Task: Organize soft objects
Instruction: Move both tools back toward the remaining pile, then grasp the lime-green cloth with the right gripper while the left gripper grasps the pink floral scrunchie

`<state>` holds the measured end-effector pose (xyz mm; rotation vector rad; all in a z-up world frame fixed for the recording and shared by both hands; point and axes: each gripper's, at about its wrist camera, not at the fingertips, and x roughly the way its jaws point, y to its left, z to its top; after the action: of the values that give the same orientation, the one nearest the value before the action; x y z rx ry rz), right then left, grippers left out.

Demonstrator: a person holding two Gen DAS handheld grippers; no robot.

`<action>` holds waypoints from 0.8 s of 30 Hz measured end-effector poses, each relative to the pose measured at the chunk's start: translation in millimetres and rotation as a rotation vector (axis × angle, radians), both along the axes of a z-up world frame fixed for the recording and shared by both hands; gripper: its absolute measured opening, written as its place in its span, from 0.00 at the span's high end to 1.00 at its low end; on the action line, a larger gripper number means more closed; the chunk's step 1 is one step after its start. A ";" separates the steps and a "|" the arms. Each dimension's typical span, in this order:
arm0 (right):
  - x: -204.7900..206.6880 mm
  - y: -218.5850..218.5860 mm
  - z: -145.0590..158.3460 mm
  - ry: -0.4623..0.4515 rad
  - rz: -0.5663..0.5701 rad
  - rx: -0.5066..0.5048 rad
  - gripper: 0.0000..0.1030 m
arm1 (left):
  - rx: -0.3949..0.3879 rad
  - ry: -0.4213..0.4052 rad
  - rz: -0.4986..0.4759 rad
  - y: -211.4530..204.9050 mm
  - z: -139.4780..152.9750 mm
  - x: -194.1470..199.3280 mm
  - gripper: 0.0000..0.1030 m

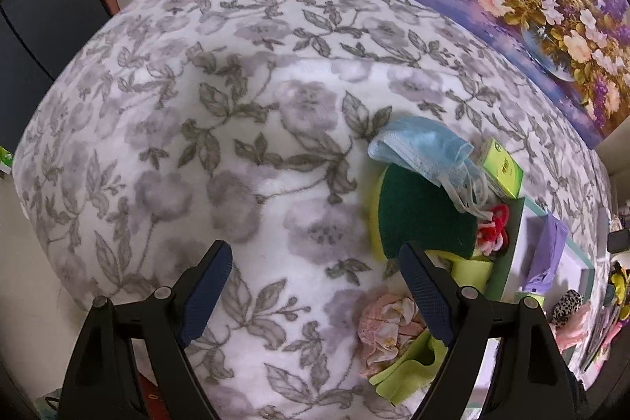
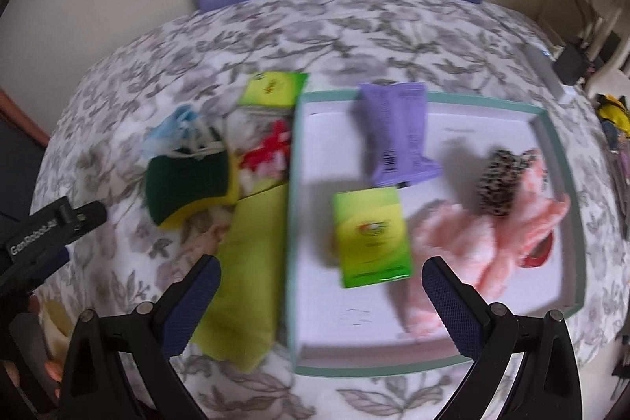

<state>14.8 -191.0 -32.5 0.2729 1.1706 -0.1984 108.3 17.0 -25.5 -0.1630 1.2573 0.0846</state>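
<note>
1. Sorting was mid-way, as I judged it: the box (image 2: 559, 184) already held a purple pack (image 2: 397, 136), a green pack (image 2: 370, 235), a leopard scrunchie (image 2: 498, 180) and pink fluffy fabric (image 2: 464, 243).
2. Left gripper (image 1: 315, 298) had jaws spread, holding nothing, over the blanket (image 1: 157, 105).
3. Right gripper (image 2: 321, 306) was also spread and empty, hovering over the box's near-left part.
4. Still outside, left of the box: sponge (image 1: 425, 211), mask (image 1: 421, 148) lying on its top, second green pack (image 1: 502, 168), red-white yarn thing (image 1: 492, 227), yellow-green cloth (image 2: 248, 262), pink frilly piece (image 1: 388, 325).
5. Next move, my guess: left gripper shifts right, pinches the mask or frilly piece, lifts it over the box wall.
6. Mask looked limp, crumpled, loops tangled; sponge was thick, dark green over yellow.
</note>
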 end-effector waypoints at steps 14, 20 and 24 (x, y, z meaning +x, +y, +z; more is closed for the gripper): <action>4.9 39.5 -21.6 0.024 0.137 0.054 0.13 | -0.039 0.133 -0.024 -0.9 -30.6 -0.9 0.15; 5.5 51.3 -31.8 0.045 0.180 0.076 0.24 | -0.055 0.170 -0.019 3.2 -38.0 -0.2 0.15; 6.1 57.7 -35.7 0.054 0.203 0.049 0.24 | -0.075 0.180 -0.007 6.6 -39.4 0.2 0.15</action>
<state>20.9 -133.2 -68.2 0.1915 1.2497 0.0009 108.5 23.6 -64.9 -0.2196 1.4418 0.0472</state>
